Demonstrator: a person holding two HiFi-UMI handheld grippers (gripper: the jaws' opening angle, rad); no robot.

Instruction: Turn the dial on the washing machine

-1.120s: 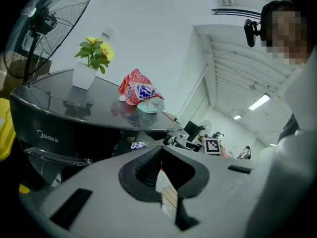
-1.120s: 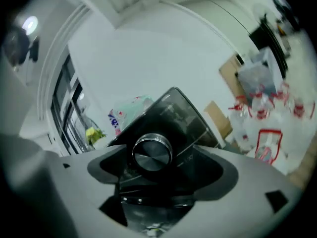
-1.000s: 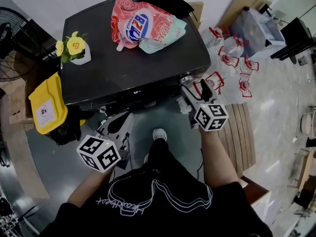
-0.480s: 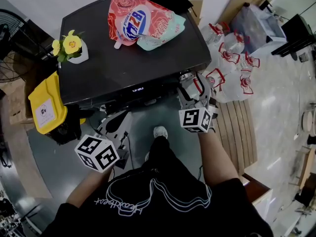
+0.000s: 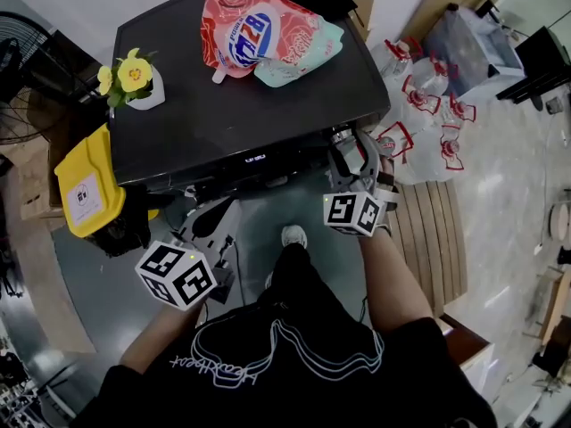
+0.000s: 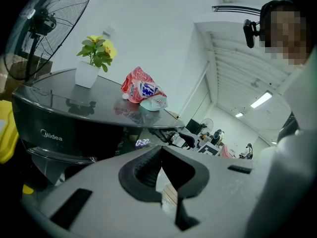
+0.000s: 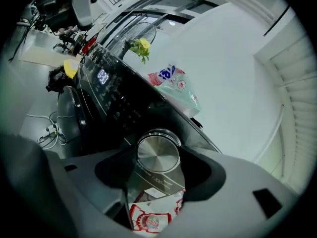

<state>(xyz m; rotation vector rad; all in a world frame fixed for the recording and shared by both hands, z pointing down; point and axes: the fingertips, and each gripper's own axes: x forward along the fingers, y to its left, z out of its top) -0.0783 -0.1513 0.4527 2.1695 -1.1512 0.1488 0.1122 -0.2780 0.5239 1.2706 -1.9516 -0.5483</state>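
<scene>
Containers first: on the glossy black lid of the washing machine (image 5: 223, 123) stands a small white pot (image 5: 150, 102) holding a yellow flower (image 5: 134, 77) and green leaves. Toward the back lies a soft red-and-pink refill pouch (image 5: 245, 29), blue label up, overlapping a mint-green pouch (image 5: 303, 61). Both look plump, but what fills them cannot be seen. Down on the floor to the right sits a heap of clear plastic bags (image 5: 428, 105) with red print, contents impossible to make out. A yellow plastic container (image 5: 85, 190) with a white label leans at the machine's left side, its lower end lost behind dark clutter. Now the dial (image 7: 158, 150) — a round, brushed-metal knob at the right end of the front control panel. In the head view it is hidden under the right gripper (image 7: 159, 158), but the right gripper view shows it squarely, with the dark padded jaws closed on its rim from both sides. Blue digits glow on the panel's display (image 7: 102, 76), too small to read surely. The left gripper (image 6: 160, 151) hangs low in front of the machine — ribbed pads meeting at the tips, nothing between them. Wooden slats (image 5: 437, 239) lie on the floor at the right.
</scene>
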